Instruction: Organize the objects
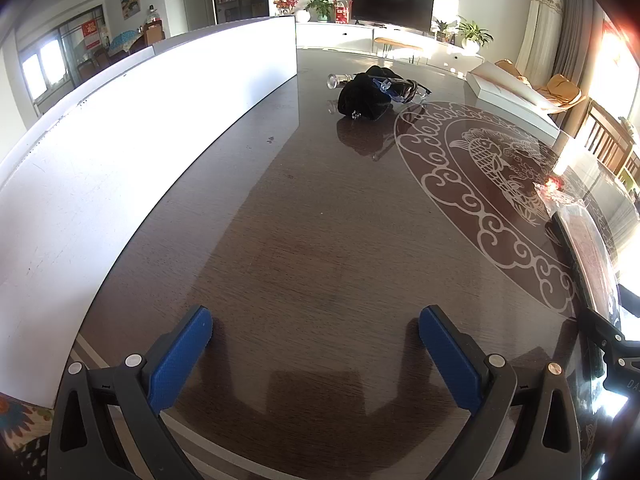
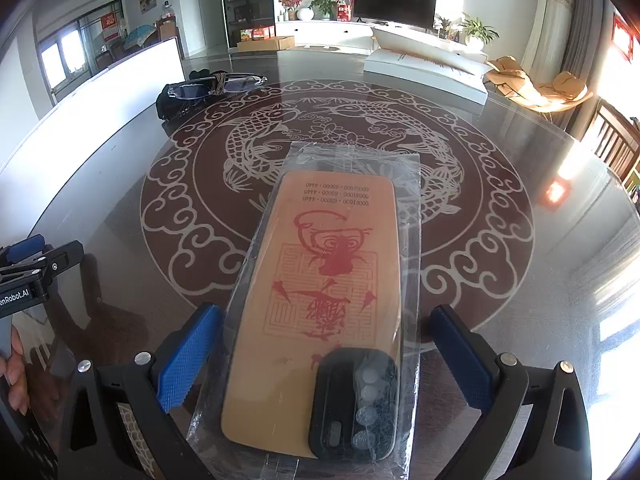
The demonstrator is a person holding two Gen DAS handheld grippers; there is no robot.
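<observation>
A tan phone case with red print and a black camera block, sealed in a clear plastic bag [image 2: 320, 300], lies flat on the glass table between the blue pads of my right gripper [image 2: 324, 356]. The jaws stand wide and do not touch it. Its edge shows at the right of the left wrist view [image 1: 588, 248]. My left gripper [image 1: 316, 344] is open and empty over bare table. A black pouch [image 1: 362, 94] with glasses [image 1: 400, 88] on it lies far ahead; both also show in the right wrist view, the pouch [image 2: 176, 100] under the glasses [image 2: 216, 84].
A white board [image 1: 140, 128] stands along the table's left side. A white box [image 2: 428, 68] lies at the far right of the table. A clear small object [image 1: 338, 80] lies beside the pouch. The left gripper's body [image 2: 28, 276] shows at the left edge.
</observation>
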